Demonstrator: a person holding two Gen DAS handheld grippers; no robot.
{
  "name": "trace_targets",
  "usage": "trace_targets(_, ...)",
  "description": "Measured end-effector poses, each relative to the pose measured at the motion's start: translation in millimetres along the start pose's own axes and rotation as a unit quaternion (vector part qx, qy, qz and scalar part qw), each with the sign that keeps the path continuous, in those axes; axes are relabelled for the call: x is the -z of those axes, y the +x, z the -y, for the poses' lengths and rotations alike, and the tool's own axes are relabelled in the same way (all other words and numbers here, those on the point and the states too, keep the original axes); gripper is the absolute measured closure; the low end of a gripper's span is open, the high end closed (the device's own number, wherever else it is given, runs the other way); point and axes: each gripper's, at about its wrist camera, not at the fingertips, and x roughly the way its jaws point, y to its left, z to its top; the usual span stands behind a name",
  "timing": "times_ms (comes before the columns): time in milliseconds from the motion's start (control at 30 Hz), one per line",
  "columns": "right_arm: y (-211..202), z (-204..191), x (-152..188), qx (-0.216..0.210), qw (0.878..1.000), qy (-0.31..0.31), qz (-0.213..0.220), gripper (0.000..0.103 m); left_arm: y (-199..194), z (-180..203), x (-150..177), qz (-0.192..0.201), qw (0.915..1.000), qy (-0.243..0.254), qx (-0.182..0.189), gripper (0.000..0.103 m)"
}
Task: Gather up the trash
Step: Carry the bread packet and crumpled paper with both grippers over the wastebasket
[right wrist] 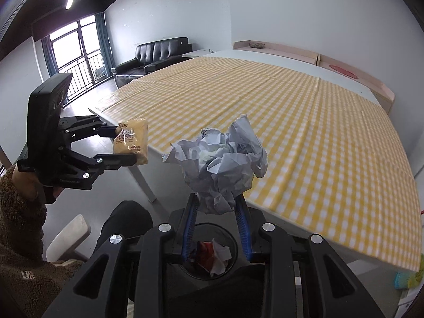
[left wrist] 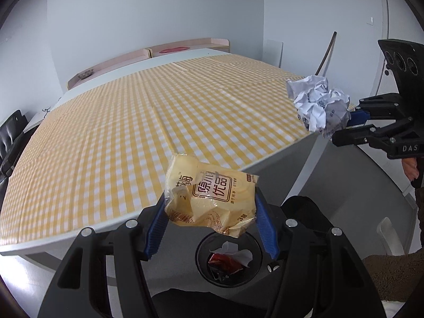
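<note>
Crinkly yellow wrapper (left wrist: pixel 212 198) fills the left claw (left wrist: pixel 212 222); right claw (right wrist: pixel 217 217) pinches crumpled white paper (right wrist: pixel 220 164).

A home living room, this: black leather sofa (right wrist: pixel 159 55) by a tall balcony window (right wrist: pixel 76 53), big counter (right wrist: pixel 392 254) under a yellow gingham cloth (right wrist: pixel 291 122), white walls, grey floor.

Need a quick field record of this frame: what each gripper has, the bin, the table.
left gripper: shut on yellow packet, held in the air above the bin
right gripper: shut on crumpled paper, held in the air above the bin
bin: on the floor beside the table, already holds a red wrapper and white scraps
table: yellow checked cloth
</note>
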Motion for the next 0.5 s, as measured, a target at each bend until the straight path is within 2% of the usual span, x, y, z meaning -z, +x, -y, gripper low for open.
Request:
trace_targets(267,9.2,-33.9,29.8,-0.013,1.0,-0.003,-0.01,0.07,-3.4,6.2,38.3,-0.016,0.9997,-0.011,0.014,0.043)
trace_targets(500,29.6,-46.0,50.6,-0.023,0.999,0.011,-0.027,0.07,8.3,3.4,70.4,-0.039,0.9986,-0.026,0.027,0.043)
